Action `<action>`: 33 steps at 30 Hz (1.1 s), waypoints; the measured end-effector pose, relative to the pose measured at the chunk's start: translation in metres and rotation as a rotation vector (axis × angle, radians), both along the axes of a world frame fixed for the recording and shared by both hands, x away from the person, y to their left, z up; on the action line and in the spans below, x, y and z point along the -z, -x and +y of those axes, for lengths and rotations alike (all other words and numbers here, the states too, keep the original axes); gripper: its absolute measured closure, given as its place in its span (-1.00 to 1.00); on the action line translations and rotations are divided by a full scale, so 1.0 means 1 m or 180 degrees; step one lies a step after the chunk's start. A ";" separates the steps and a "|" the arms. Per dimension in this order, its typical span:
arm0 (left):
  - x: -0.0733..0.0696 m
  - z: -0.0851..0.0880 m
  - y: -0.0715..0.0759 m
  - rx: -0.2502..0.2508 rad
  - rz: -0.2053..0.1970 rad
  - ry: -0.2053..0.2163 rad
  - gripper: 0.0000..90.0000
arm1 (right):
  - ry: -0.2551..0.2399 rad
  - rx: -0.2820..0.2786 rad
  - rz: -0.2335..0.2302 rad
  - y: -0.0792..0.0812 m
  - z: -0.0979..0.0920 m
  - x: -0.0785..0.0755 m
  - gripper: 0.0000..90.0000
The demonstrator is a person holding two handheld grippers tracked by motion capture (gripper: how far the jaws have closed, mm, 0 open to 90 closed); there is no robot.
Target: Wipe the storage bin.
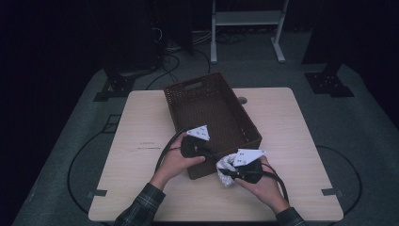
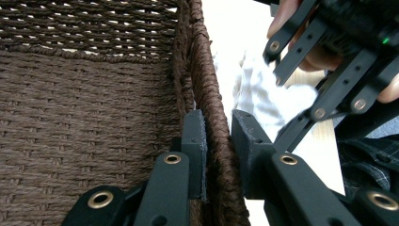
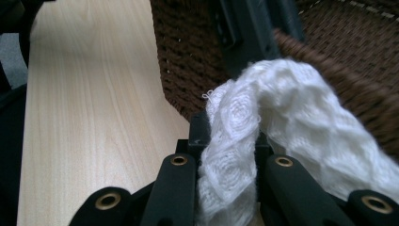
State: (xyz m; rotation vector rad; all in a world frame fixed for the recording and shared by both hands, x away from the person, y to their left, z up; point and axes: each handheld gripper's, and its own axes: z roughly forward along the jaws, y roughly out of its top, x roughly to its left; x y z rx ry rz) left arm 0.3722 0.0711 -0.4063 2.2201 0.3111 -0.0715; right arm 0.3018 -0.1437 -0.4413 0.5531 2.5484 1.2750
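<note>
From the high view, a rectangular brown wicker basket (image 1: 210, 117) sat at an angle on a pale wood-grain table (image 1: 136, 150), its near end wall facing the person. The left gripper (image 1: 214, 154) reached to that near wall, while the right gripper (image 1: 226, 172) sat just outside the basket's near corner, with a bunched white cloth (image 1: 226, 165) at its tip, touching the basket's outer wall. Plaid sleeves came in from the bottom edge.

In the left gripper view, the two matte black jaws stood clamped on the basket (image 2: 84, 122) wall, one pad inside against the tight woven weave, the other outside, the thick braided rim (image 2: 207, 70) running up between them. Beyond the rim lay the soft white cloth (image 2: 268, 94) and the other gripper's slotted black links.

In the right gripper view, the jaws were closed on the cloth (image 3: 235, 141), a knitted white fabric with a raised, quilted diamond texture. It rose from between the pads and draped rightward over the basket's coarse brown rim (image 3: 357, 89). The smooth tabletop (image 3: 94, 103) stretched away to the left.
</note>
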 end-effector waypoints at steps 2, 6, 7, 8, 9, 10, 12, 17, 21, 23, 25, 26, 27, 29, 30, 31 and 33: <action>0.000 0.000 0.000 0.0001 -0.0002 -0.0001 0.67 | 0.0009 -0.0015 0.0025 -0.001 0.003 0.003 0.75; 0.000 0.000 0.000 -0.0005 -0.0001 -0.0004 0.67 | 0.0093 -0.0068 0.0106 -0.004 0.009 0.012 0.75; 0.000 0.000 0.000 -0.0004 0.0000 -0.0003 0.67 | 0.0122 -0.0084 0.0119 -0.005 0.010 0.014 0.75; 0.000 0.000 0.000 -0.0007 -0.0002 0.0004 0.67 | 0.0159 -0.0088 0.0148 -0.006 0.011 0.018 0.75; 0.000 0.000 0.001 -0.0016 0.0009 0.0007 0.67 | 0.0201 -0.0087 0.0157 -0.006 0.013 0.021 0.75; 0.000 0.000 0.001 -0.0014 0.0014 0.0005 0.67 | 0.0231 -0.0084 0.0180 -0.005 0.015 0.023 0.75; 0.000 0.000 0.001 -0.0021 0.0013 0.0014 0.67 | 0.0280 -0.0107 0.0177 -0.005 0.019 0.028 0.75; 0.000 0.000 0.000 -0.0001 -0.0005 -0.0010 0.67 | 0.0228 -0.0179 0.0072 0.004 0.025 0.020 0.75; 0.000 0.000 0.000 0.0004 -0.0003 -0.0014 0.67 | 0.0135 -0.0213 0.0011 0.008 0.028 0.013 0.75; 0.000 0.000 0.000 0.0007 -0.0002 -0.0012 0.67 | 0.0081 -0.0225 -0.0005 0.010 0.029 0.009 0.75; 0.000 0.000 0.000 -0.0001 0.0000 -0.0007 0.67 | 0.0004 -0.0273 -0.0062 0.014 0.031 0.003 0.75; 0.000 0.000 0.000 -0.0001 0.0000 -0.0007 0.67 | 0.0004 -0.0273 -0.0062 0.014 0.031 0.003 0.75; 0.000 0.000 0.000 -0.0009 0.0012 0.0006 0.67 | -0.0045 -0.0276 -0.0107 0.017 0.032 -0.001 0.75; 0.000 0.000 0.000 -0.0004 0.0011 -0.0004 0.67 | -0.0090 -0.0289 -0.0135 0.019 0.033 -0.005 0.75; 0.000 0.000 0.000 -0.0004 0.0011 -0.0004 0.67 | -0.0090 -0.0289 -0.0135 0.019 0.033 -0.005 0.75; 0.000 0.000 0.000 0.0001 0.0010 -0.0004 0.67 | -0.0116 -0.0296 -0.0165 0.020 0.034 -0.007 0.75; 0.000 0.000 0.000 -0.0003 0.0017 0.0001 0.67 | -0.0142 -0.0293 -0.0188 0.021 0.036 -0.009 0.75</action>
